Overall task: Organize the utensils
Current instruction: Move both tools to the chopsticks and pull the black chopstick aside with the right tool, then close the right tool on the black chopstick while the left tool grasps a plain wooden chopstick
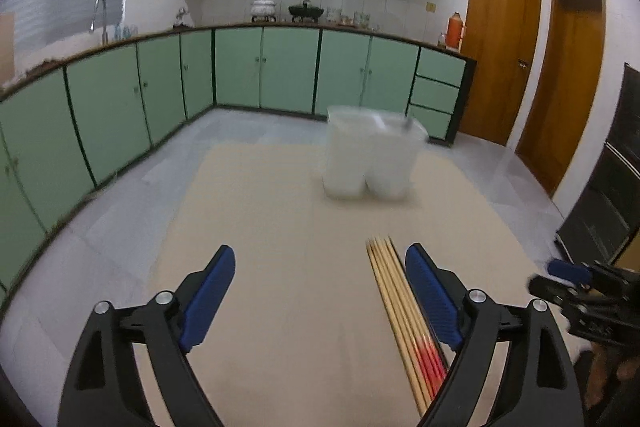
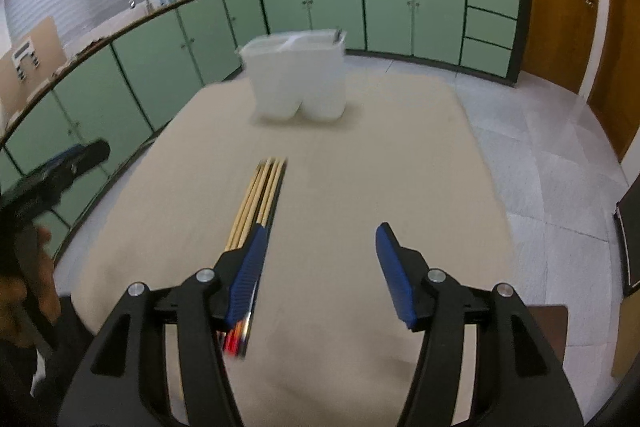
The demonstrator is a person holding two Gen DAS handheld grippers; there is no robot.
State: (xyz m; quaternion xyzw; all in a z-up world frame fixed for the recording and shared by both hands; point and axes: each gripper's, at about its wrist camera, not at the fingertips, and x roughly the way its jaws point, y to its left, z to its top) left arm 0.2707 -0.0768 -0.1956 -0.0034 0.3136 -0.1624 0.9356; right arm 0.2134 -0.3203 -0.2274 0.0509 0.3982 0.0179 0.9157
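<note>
1. Left wrist view: my left gripper has its jaws spread wide, and nothing is between them. The bundle of chopsticks lies flat on the table, just inside my right-hand blue pad.
2. In the right wrist view, my right gripper is partly open and holds nothing too. The chopsticks run under its left pad, not between the two pads.
3. The white holder stands farther off, near the far end of the table. It looks like it has two cups side by side. I think the chopsticks should go in there.
4. What could go wrong: both of my grippers are close to the same sticks. If I reach with both at once, they could bump each other.
5. The sticks are thin and round. If I push on them from the side, they could roll apart, and then I would have to pick them up one by one.
6. If I pinch only a few, the others may slide out and drop when I lift.
7. The holder looks light. If I poke its rim with long sticks, it might tip or slide toward the far edge.
8. Room to move: the table between the sticks and the holder is bare, so the way there is open.
9. To the left of the sticks there is lots of bare table. The left edge shows in the right wrist view, with floor below it, so I should not sweep the sticks that way.
</note>
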